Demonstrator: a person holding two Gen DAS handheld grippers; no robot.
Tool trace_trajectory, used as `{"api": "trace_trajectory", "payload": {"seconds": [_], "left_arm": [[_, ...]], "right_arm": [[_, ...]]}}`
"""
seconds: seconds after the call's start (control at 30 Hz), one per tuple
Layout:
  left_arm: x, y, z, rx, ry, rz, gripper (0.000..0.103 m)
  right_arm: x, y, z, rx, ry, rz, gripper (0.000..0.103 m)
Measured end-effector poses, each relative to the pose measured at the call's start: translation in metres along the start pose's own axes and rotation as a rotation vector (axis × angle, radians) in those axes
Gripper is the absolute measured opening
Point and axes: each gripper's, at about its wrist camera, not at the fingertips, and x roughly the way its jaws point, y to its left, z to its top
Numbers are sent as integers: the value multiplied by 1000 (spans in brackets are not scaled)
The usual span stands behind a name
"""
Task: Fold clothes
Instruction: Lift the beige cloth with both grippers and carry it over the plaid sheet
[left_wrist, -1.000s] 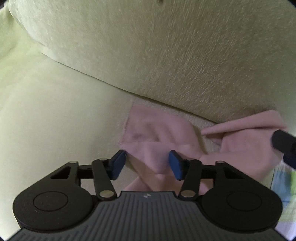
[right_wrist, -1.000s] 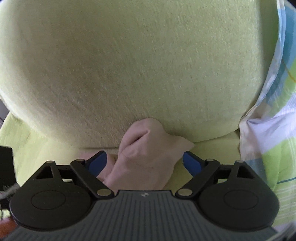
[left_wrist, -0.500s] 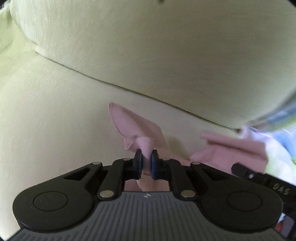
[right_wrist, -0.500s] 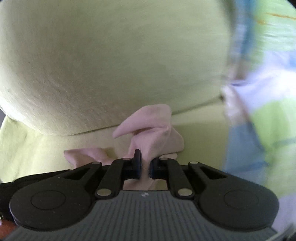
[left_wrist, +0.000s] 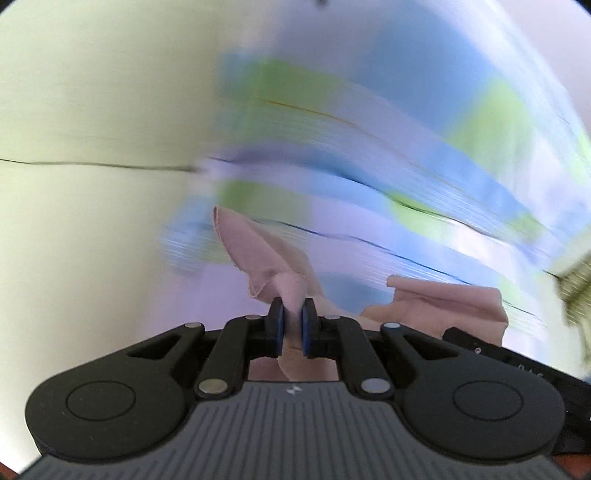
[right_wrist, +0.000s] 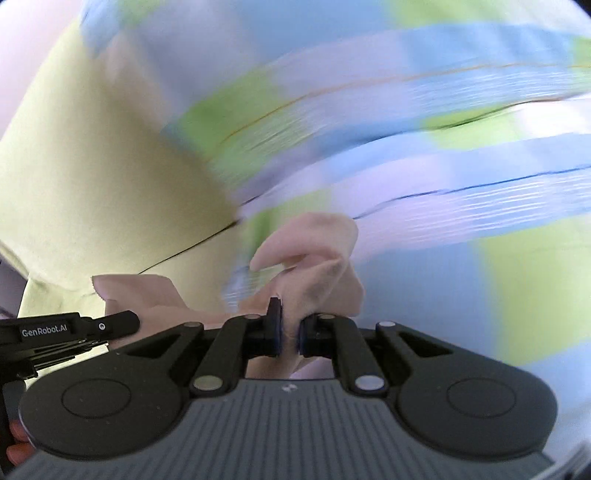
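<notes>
1. Cloth (left_wrist: 275, 258): a pink piece, held off any surface between the two grippers. Its visible run goes sideways from one gripper to the other, so the long axis lies roughly across the left wrist view.
2. Cloth, left end: a pointed corner stands up and leans to the upper left above the left gripper (left_wrist: 291, 328); its raw edge shows along the left side.
3. Cloth, right end (right_wrist: 321, 266): a bunched fold rises above the right gripper (right_wrist: 290, 332) and curls over to the left.
4. Cloth, far parts: in the left wrist view a second bunch lies low on the right, just above the black body of the other gripper. In the right wrist view a flat flap lies low on the left, just above the black arm marked "GenRobot.AI".
5. Left gripper: jaws nearly together, the blue pads (left_wrist: 280, 328) pinching a thin fold of cloth.
6. Right gripper: jaws nearly together, clamping the cloth in a narrow gap.
7. Background: a yellow-green cushion (left_wrist: 92, 129) fills the left side of both views. A checked fabric (right_wrist: 443, 129) in blue, green and white fills the right side. Both are heavily blurred; what lies below the cloth cannot be told.
</notes>
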Motion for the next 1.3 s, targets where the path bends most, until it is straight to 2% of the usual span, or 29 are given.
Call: {"api": "trace_trajectory", "payload": {"seconds": [0.03,0.1,0.13,0.17,0.2,0.23,0.3,0.33,0.43,0.57,0.73,0.8,0.9,0.93,1.0,1.03,1.07,1.1,1.13,1.2,1.23,1.27,1.3], "left_arm": [[11,-23,-6,10,4,-18,14],[42,-82,-21,43,15,-15,34],[53,-103,-27,57,30,10,48],[64,-123,-33,72,48,36,49],[74,-139,-43,91,74,62,49],[85,-156,-52,110,100,88,49],[103,-173,-70,122,178,117,50],[108,-176,-78,120,216,123,51],[118,-183,-83,113,266,136,51],[136,-195,-74,113,255,156,53],[185,-193,-68,109,260,214,55],[199,-187,-64,81,284,201,55],[220,-176,-59,-17,324,100,55],[226,-173,-58,-47,342,62,53],[237,-168,-59,-84,372,12,42],[242,-168,-60,-75,380,10,15],[243,-169,-61,-63,382,4,7],[244,-169,-62,-53,382,-8,7],[243,-169,-63,-53,378,-11,6],[241,-168,-65,-53,368,-14,6],[241,-167,-67,-64,362,-15,5],[240,-167,-67,-74,355,-17,4],[239,-167,-68,-86,338,-21,3]], "right_arm": [[-26,-28,7,12,-20,-20,7],[-83,-94,27,40,-88,-101,12],[-98,-120,33,48,-88,-147,38],[-113,-146,39,56,-87,-194,74],[-126,-170,45,63,-85,-237,75],[-132,-189,48,60,-71,-268,72],[-147,-237,49,44,-26,-330,72],[-153,-251,48,40,-14,-341,72],[-160,-294,43,21,44,-343,70],[-144,-318,48,-43,55,-328,69],[-114,-338,62,-56,66,-263,68],[-96,-349,66,-52,70,-244,68],[-67,-361,77,-57,60,-235,68],[-57,-365,77,-66,55,-223,68],[-41,-371,86,-64,54,-220,68],[-33,-374,90,-62,55,-218,67],[-26,-378,91,-57,61,-212,66],[-19,-381,93,-53,68,-206,63],[-13,-384,95,-49,75,-197,56],[-2,-390,97,-38,98,-192,53],[2,-392,96,-41,104,-180,39],[7,-394,94,-44,111,-167,12],[11,-395,93,-51,115,-153,2]]}}
